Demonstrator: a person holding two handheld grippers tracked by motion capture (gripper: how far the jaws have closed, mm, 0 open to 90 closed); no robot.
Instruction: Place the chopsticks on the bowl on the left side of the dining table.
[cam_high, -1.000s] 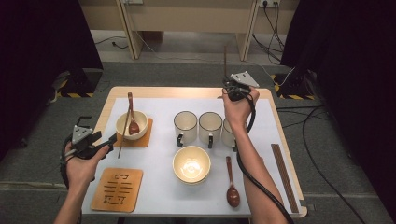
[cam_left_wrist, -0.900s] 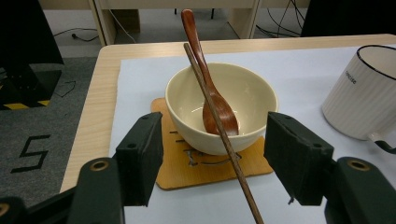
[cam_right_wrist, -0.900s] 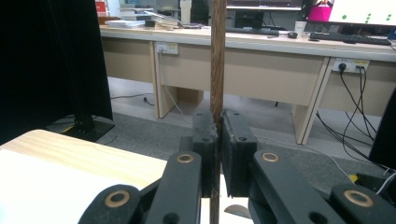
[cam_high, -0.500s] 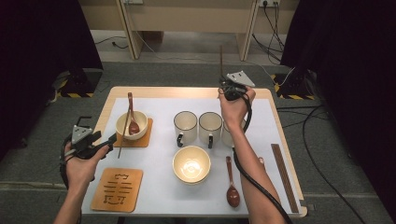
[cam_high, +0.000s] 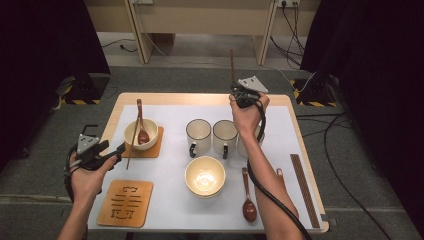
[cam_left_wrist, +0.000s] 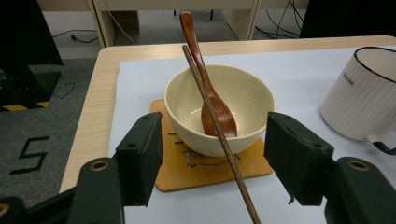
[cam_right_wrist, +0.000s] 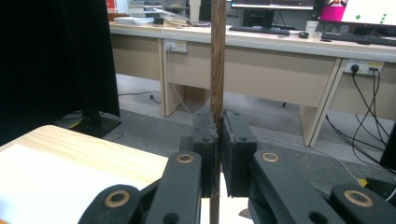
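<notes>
A thin, dark brown wooden chopstick (cam_right_wrist: 217, 60) stands upright in the right gripper (cam_right_wrist: 219, 123), rising well above the jaws. In the high view this chopstick (cam_high: 232, 65) shows as a slim dark line above the right gripper (cam_high: 243, 95), over the far edge of the table, behind the mugs.

A second chopstick (cam_left_wrist: 217, 130) leans across the rim of a cream bowl (cam_left_wrist: 247, 93) on the left of the table. It lies alongside a reddish wooden spoon (cam_left_wrist: 215, 107) that rests in the bowl. The bowl sits on a small wooden coaster (cam_left_wrist: 177, 175).

The table (cam_high: 200, 98) has a light wood edge and a white mat (cam_high: 170, 200) over its top. On the mat stand white mugs (cam_high: 198, 135) with dark rims, a second cream bowl (cam_high: 205, 176) near the front, another spoon (cam_high: 248, 200) beside it, and an empty coaster (cam_high: 125, 202) at the front left. More dark sticks (cam_high: 305, 190) lie along the right edge. The floor is grey carpet, with dark screens at both sides and a desk with cables beyond.

The right gripper's jaws are clamped tight on the upright chopstick. The left gripper (cam_left_wrist: 215, 149) has its jaws spread wide. They stand either side of the leaning chopstick, just before the bowl, without pressing on it. In the high view the left gripper (cam_high: 107, 152) sits at the table's left edge.
</notes>
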